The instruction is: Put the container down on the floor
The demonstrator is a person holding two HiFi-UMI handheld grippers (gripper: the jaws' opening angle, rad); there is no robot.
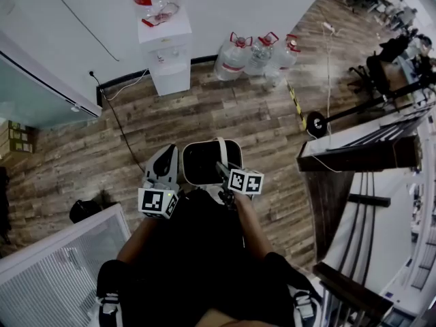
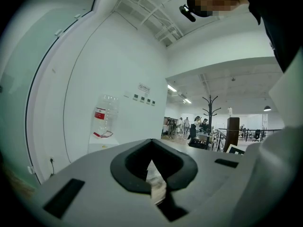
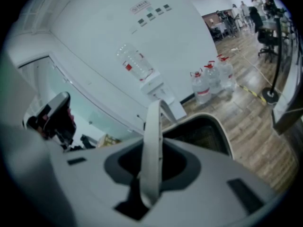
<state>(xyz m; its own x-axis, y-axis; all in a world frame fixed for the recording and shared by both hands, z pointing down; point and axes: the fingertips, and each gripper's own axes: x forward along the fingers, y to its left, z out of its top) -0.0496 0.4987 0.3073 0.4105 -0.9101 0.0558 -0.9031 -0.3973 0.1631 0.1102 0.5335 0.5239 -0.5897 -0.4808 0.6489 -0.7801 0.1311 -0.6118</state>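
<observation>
Person's forearms reach forward and down from the dark-clad torso; right gripper has its jaws clamped across the white handle of the container, which appears to hang over the wood floor, not yet set down. Risk: the thin handle may pivot in the pads, so the container swings or tips; release before the base lands would drop it. Left gripper sits just beside the container's left edge, jaws apparently closed, holding nothing.

Dim, even light; ceiling strips glow beyond left tongs; fisheye-bent, vignetted edges; near parts soft.
</observation>
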